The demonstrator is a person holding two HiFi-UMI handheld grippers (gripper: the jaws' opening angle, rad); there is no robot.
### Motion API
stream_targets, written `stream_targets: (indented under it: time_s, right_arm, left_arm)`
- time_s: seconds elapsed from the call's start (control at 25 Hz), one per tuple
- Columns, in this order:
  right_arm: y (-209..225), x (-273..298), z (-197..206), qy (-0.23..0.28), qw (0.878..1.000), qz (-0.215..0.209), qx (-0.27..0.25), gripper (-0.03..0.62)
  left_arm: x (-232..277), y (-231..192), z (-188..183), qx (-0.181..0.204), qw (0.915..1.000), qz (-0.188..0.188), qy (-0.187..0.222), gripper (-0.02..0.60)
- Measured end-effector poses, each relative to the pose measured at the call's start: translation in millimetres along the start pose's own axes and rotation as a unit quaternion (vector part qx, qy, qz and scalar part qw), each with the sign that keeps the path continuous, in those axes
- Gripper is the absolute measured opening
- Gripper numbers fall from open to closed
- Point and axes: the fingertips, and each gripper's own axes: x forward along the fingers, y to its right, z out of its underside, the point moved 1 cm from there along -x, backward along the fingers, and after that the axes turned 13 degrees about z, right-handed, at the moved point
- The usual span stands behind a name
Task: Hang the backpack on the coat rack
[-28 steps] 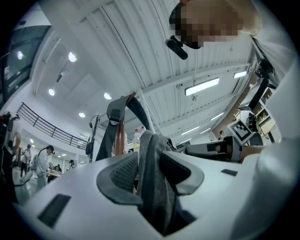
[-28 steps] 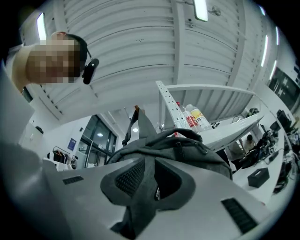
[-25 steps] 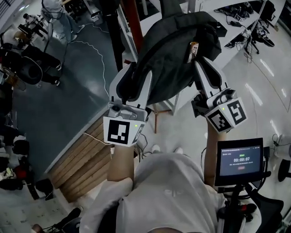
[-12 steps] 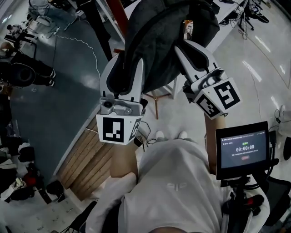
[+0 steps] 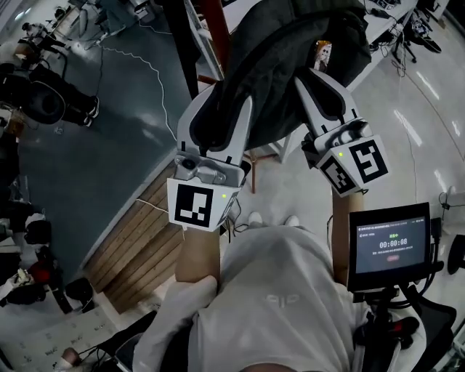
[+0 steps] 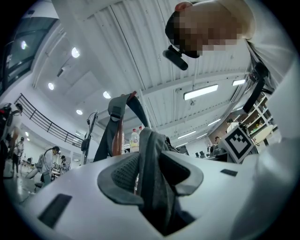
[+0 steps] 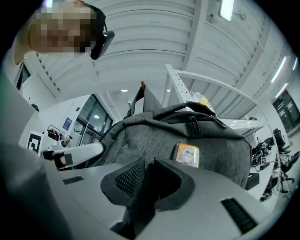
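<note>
A dark grey backpack hangs at the top of the head view, held up between both grippers. My left gripper is shut on a grey strap at the bag's left side. Beyond those jaws a strap loop sits over the top of the brown coat rack pole. My right gripper is shut on dark fabric low on the backpack, just under a small picture badge. The reddish pole stands left of the bag in the head view.
A monitor with a timer stands on a stand at the lower right. Wooden steps lie at the lower left, beside a dark floor with a white cable. A wooden stool leg shows under the bag. Desks with gear are at the upper right.
Both grippers have stayed shut on the backpack and carried it higher and closer to the reddish pole. The bag now reaches past the top edge of the head view.
</note>
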Motion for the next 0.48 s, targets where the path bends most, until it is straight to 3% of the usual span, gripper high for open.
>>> stream_targets:
  time_s: [0.16,0.48]
  right_arm:
    - [1.2,-0.4,1.2,0.000,1.000,0.003,-0.001,0.071]
    - [-1.1,0.5,0.7,-0.001,1.000,0.007,-0.013,0.071]
  left_arm:
    - [1.3,1.7,-3.5,0.005,0.9998,0.002,0.017,0.152]
    - [-0.9,1.5,0.9,-0.010,0.9999,-0.003,0.001,0.150]
